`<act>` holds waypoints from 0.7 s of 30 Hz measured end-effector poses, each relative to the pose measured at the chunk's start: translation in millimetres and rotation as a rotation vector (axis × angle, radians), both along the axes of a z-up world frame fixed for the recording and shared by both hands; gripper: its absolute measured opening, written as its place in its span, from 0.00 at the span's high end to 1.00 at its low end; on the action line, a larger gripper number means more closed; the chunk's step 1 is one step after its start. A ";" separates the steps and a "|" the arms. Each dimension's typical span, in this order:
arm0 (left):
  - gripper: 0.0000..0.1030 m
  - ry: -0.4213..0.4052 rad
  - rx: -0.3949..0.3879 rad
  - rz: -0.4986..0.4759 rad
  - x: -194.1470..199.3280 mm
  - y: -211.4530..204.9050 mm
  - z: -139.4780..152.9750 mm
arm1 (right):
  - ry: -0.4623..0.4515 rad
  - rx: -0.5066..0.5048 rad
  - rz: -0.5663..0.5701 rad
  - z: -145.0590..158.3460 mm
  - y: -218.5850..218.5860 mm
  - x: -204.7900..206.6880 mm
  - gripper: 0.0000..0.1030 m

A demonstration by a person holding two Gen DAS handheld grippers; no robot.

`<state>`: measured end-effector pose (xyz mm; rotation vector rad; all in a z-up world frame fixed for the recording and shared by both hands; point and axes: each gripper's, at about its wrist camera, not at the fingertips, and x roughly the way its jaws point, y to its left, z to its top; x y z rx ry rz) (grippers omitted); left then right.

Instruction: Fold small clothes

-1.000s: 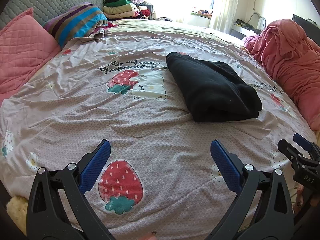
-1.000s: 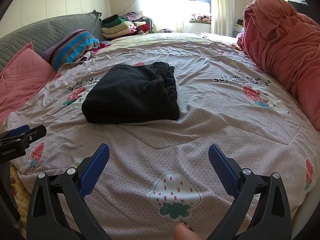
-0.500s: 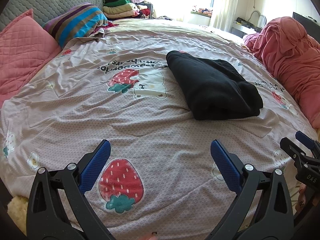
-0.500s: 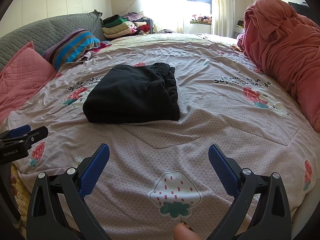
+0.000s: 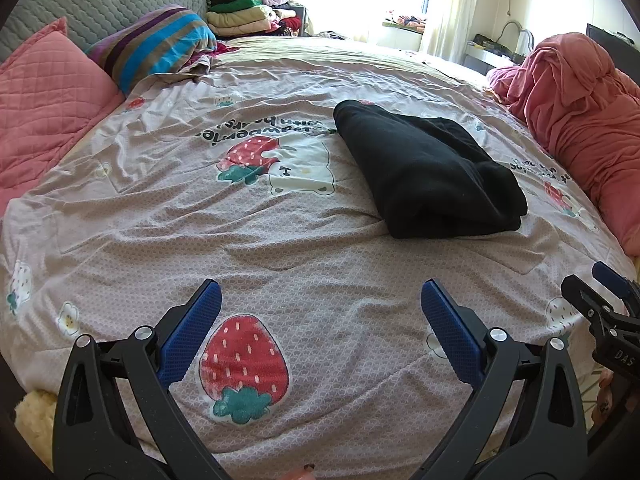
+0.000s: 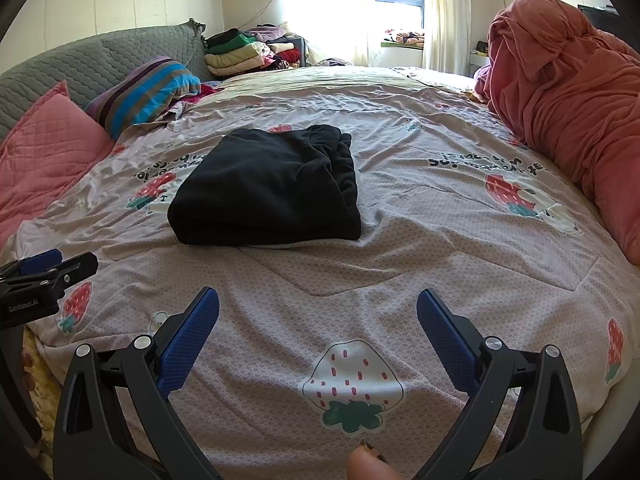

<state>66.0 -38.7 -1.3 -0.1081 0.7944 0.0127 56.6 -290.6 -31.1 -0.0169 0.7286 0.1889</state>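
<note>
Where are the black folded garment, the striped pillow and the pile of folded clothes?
black folded garment (image 6: 272, 184): right wrist view, middle of its top face.
striped pillow (image 5: 156, 46): left wrist view, on the blue stripe.
pile of folded clothes (image 6: 240, 54): right wrist view, on the cream layer.
</note>
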 end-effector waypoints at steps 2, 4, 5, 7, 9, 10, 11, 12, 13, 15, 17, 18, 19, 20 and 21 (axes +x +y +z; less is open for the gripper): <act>0.09 -0.001 -0.003 -0.003 -0.2 0.7 0.3 | 0.001 -0.001 -0.002 -0.5 -0.4 -0.2 0.04; 0.09 -0.003 0.001 -0.004 -1.7 0.6 -1.0 | 0.004 -0.003 -0.002 -0.8 -0.9 0.0 0.04; 0.09 -0.003 0.007 -0.003 -1.8 0.0 -1.5 | 0.005 -0.004 -0.003 -0.8 -1.0 0.1 0.04; 0.09 0.001 0.016 -0.005 -1.9 -0.5 -2.8 | 0.005 -0.005 -0.007 -0.9 -2.2 0.2 0.04; 0.09 0.005 0.024 -0.010 -2.2 -2.9 -3.4 | 0.004 -0.007 -0.012 -0.7 -3.6 -0.2 0.04; 0.09 0.006 0.027 -0.012 -2.1 -4.1 -3.6 | 0.003 -0.010 -0.017 -0.6 -4.9 -0.7 0.04; 0.09 0.009 0.028 -0.014 -2.5 -3.1 -4.4 | 0.003 -0.013 -0.024 -0.6 -6.3 -0.9 0.04; 0.09 0.011 0.030 -0.014 -1.8 -6.1 -4.0 | 0.004 -0.017 -0.034 -1.0 -8.6 -0.9 0.04; 0.09 0.012 0.030 -0.015 -1.8 -6.4 -3.9 | 0.005 -0.024 -0.066 -0.6 -15.5 -1.3 0.04; 0.09 0.010 0.015 -0.016 -3.2 -3.3 -3.2 | 0.002 -0.019 -0.138 0.3 -31.7 -2.2 0.04; 0.09 0.012 -0.012 -0.004 -2.6 3.5 -2.2 | -0.018 -0.015 -0.284 2.7 -65.6 -5.4 0.04; 0.09 0.020 -0.030 0.013 -1.0 11.8 -1.3 | -0.027 -0.022 -0.361 3.3 -84.3 -7.4 0.04; 0.09 0.024 -0.042 0.030 0.7 19.6 -0.4 | -0.030 -0.037 -0.465 3.9 -111.5 -10.0 0.04; 0.09 0.026 -0.051 0.042 2.9 24.9 1.1 | -0.033 -0.049 -0.560 4.2 -138.1 -13.6 0.04; 0.09 0.025 -0.065 0.063 5.7 37.8 3.3 | -0.040 -0.068 -0.696 4.2 -176.2 -21.1 0.04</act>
